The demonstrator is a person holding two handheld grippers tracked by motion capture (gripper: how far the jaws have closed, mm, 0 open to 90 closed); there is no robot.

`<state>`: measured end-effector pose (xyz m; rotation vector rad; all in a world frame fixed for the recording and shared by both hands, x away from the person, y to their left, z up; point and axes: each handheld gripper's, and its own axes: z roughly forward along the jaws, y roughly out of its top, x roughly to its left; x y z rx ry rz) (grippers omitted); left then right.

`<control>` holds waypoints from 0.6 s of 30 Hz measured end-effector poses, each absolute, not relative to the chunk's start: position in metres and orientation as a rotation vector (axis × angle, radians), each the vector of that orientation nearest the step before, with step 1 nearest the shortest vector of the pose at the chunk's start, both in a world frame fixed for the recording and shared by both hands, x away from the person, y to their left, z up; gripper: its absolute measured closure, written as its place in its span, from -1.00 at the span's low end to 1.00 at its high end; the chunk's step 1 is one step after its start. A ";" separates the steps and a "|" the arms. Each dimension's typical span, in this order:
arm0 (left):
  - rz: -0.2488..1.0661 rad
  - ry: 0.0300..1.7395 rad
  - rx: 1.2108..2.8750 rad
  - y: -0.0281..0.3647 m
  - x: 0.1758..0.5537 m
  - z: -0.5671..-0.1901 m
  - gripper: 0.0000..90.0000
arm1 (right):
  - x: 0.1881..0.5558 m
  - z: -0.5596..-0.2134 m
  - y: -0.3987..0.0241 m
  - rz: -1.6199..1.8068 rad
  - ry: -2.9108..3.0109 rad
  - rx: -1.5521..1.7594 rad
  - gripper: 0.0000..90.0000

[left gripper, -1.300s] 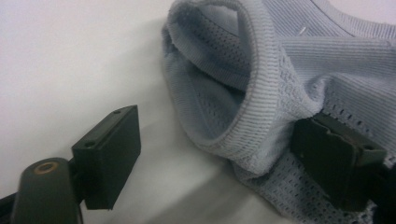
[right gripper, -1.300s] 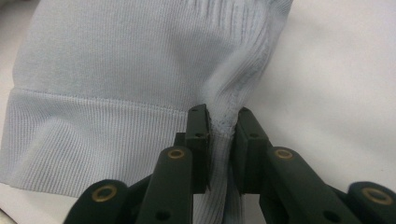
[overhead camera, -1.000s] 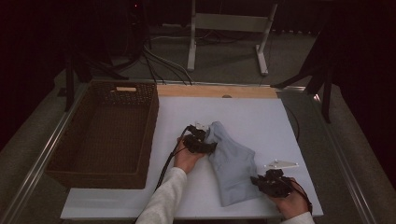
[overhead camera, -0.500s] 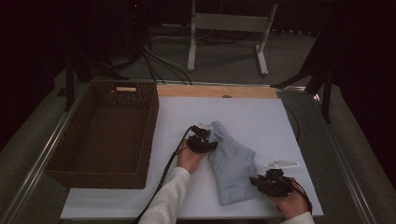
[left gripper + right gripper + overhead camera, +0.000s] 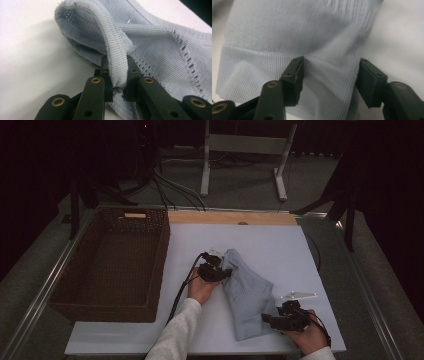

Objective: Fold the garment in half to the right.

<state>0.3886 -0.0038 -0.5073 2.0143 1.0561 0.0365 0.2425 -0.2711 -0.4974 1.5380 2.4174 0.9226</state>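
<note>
Currently we keep the left gripper (image 5: pixel 117 86) pinched on the ribbed collar of the light-blue knit garment (image 5: pixel 248 295) lying mid-table; the right gripper (image 5: pixel 329 82), jaws just opening and spread astride the hem, must withdraw cleanly.

On my bench (image 5: pixel 300 250) the basket (image 5: pixel 112 262) sits left, the garment (image 5: pixel 247 297) right of it. My left tongs (image 5: pixel 220 272) meet its far end, right tongs (image 5: pixel 272 320) its near end.

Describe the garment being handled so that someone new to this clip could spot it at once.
On the white table, right of the brown wicker basket, lies a pale blue ribbed knit garment stretching between the two grippers. The left gripper pinches its thick ribbed edge; nothing else on the table is cloth.
</note>
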 end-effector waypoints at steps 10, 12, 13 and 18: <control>0.034 1.042 1.978 0.000 0.387 -0.495 0.83 | 0.244 -0.501 -0.269 0.894 2.429 1.573 0.10; 0.037 1.038 1.977 0.001 0.387 -0.494 0.83 | 0.245 -0.501 -0.270 0.885 2.415 1.566 0.01; 0.037 1.038 1.977 0.001 0.387 -0.493 0.83 | 0.246 -0.501 -0.270 0.883 2.415 1.560 0.00; 0.041 1.036 1.977 0.001 0.387 -0.491 0.83 | 0.246 -0.501 -0.268 0.871 2.416 1.574 0.05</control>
